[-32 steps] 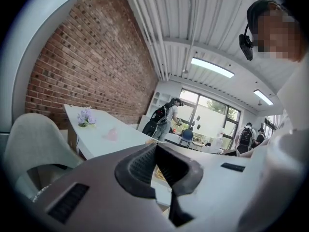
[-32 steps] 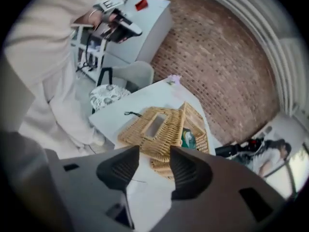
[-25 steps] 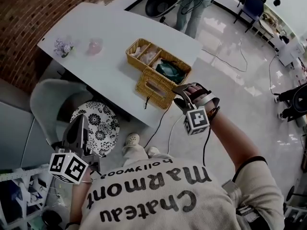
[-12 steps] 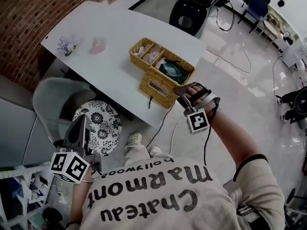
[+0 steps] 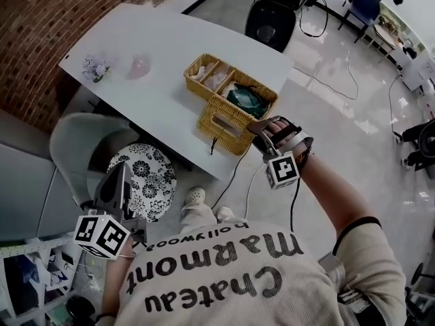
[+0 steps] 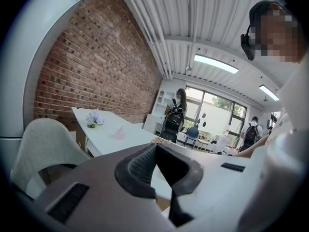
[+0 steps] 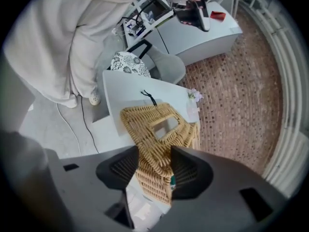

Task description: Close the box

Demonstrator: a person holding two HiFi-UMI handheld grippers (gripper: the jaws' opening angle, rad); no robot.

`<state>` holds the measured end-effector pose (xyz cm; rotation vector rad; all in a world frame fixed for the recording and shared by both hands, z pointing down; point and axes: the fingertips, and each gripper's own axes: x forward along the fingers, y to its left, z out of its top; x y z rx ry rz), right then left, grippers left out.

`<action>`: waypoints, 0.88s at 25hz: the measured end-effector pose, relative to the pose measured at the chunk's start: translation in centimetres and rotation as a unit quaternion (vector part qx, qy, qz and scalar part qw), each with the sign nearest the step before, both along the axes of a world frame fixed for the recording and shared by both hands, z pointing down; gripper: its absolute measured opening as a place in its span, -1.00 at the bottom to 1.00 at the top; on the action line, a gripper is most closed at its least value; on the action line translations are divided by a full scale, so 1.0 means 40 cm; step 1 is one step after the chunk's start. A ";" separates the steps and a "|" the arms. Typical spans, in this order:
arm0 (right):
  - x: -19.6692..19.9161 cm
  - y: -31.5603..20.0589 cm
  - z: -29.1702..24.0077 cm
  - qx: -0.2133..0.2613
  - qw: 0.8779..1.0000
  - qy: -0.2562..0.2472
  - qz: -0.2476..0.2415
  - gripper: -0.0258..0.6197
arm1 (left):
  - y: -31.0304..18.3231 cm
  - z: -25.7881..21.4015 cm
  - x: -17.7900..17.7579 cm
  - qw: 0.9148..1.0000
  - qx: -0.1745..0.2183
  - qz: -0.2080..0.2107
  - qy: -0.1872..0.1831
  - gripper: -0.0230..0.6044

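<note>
A wicker box (image 5: 216, 80) stands open on the white table (image 5: 156, 46), with a green thing (image 5: 246, 100) inside. Its wicker lid (image 5: 221, 124) hangs down over the table's near edge. My right gripper (image 5: 257, 129) is at the lid's right corner. In the right gripper view the lid (image 7: 154, 129) runs between the jaws of the right gripper (image 7: 154, 166), which are closing, with a gap still at the left pad. My left gripper (image 5: 121, 176) hangs low at the left, far from the box. In its own view the left gripper (image 6: 157, 146) is shut with nothing in it.
A pale flower sprig (image 5: 95, 66) and a pink object (image 5: 139, 64) lie at the table's far left. A floral stool (image 5: 146, 178) and a grey chair (image 5: 75, 141) stand under the near edge. A black office chair (image 5: 270, 22) is beyond the table. Cables trail on the floor.
The right gripper has stayed at the lid's corner. A person who stood beyond the table a second ago is out of view. The left gripper has hardly moved.
</note>
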<state>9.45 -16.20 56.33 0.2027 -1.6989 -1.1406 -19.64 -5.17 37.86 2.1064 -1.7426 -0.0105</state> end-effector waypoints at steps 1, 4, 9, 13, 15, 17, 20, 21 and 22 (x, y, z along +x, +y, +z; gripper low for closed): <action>0.000 0.004 -0.001 -0.011 1.000 -0.004 0.006 -0.27 | -0.001 -0.001 0.002 1.000 0.001 0.001 0.000 -0.92; -0.009 0.008 -0.017 -0.032 0.999 -0.027 0.018 -0.30 | -0.007 -0.003 0.008 1.000 0.003 0.007 -0.001 -0.92; -0.022 0.011 -0.035 -0.083 0.993 -0.075 0.044 -0.32 | -0.018 -0.009 0.022 1.000 0.004 0.018 -0.003 -0.92; -0.022 0.012 -0.050 -0.136 0.981 -0.119 0.075 -0.33 | -0.022 -0.018 0.025 1.000 0.007 0.021 -0.005 -0.92; -0.020 0.013 -0.058 -0.156 0.975 -0.133 0.085 -0.34 | -0.022 -0.023 0.028 1.000 0.008 0.023 -0.007 -0.92; -0.020 0.014 -0.065 -0.171 0.971 -0.142 0.090 -0.35 | -0.023 -0.029 0.031 1.000 0.009 0.024 -0.010 -0.92; -0.019 0.012 -0.075 -0.200 0.960 -0.168 0.098 -0.36 | -0.026 -0.035 0.038 1.000 0.010 0.026 -0.013 -0.92; -0.018 0.011 -0.078 -0.211 0.955 -0.180 0.102 -0.36 | -0.026 -0.036 0.042 0.999 0.010 0.027 -0.015 -0.92; -0.017 0.010 -0.082 -0.223 0.950 -0.193 0.106 -0.36 | -0.026 -0.037 0.044 0.999 0.009 0.028 -0.017 -0.92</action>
